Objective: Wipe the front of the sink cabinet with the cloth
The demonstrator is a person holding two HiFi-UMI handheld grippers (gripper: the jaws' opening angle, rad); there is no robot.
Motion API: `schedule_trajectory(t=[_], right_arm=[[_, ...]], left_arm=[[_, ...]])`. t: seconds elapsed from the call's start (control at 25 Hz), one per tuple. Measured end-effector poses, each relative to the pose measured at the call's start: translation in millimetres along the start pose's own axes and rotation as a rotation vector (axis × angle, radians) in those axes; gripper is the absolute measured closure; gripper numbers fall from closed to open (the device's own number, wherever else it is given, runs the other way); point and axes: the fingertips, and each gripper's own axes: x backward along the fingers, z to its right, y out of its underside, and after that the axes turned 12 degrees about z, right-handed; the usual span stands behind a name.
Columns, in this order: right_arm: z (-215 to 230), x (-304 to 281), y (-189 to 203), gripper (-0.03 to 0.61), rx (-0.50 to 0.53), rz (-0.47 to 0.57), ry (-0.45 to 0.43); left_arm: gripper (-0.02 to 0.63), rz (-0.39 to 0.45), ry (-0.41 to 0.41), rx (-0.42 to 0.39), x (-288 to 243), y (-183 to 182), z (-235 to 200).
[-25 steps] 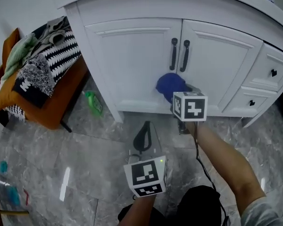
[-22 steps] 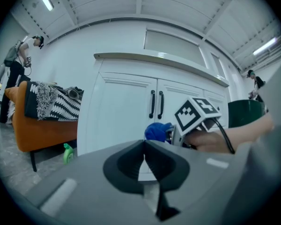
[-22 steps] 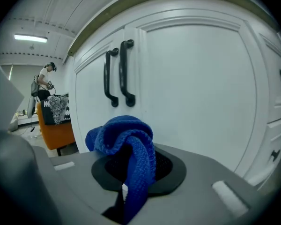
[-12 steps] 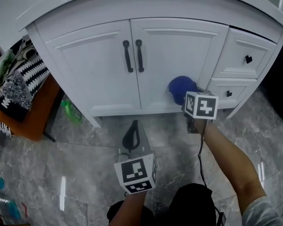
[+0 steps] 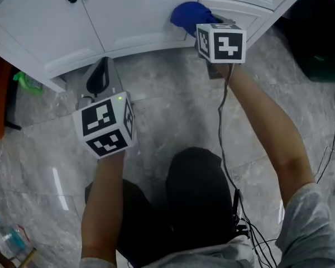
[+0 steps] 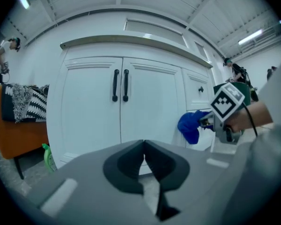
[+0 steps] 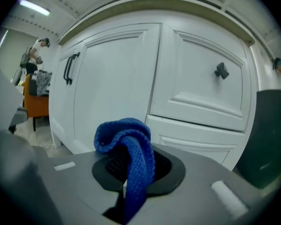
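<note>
White sink cabinet front stands straight ahead of the right tool, which is clamped on the blue cloth close by the lower drawer, while the left tool, closed and empty, faces the doors.

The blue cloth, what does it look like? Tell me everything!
The blue cloth looks knitted and soft, a deep blue. It is bunched into a lump with one folded strip hanging down. The right gripper is shut on it, holding it low by the white cabinet, near the lower drawer. Whether it touches the cabinet is unclear.
</note>
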Motion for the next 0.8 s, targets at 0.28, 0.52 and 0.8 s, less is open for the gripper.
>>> schedule_trajectory(t=[0.28, 0.52, 0.8], right_arm=[[-5, 44, -16, 0.526, 0.138, 0.071, -0.097], [-16, 105, -64, 0.526, 0.204, 0.05, -0.24], [-14, 206, -188, 0.526, 0.076, -0.009, -0.379]], left_arm=[[0.603, -0.067, -0.011, 0.042, 16, 5, 0], [0.603, -0.132, 0.077, 0.004, 68, -45, 5], [0.603, -0.206, 0.217, 0.031, 125, -209, 10]])
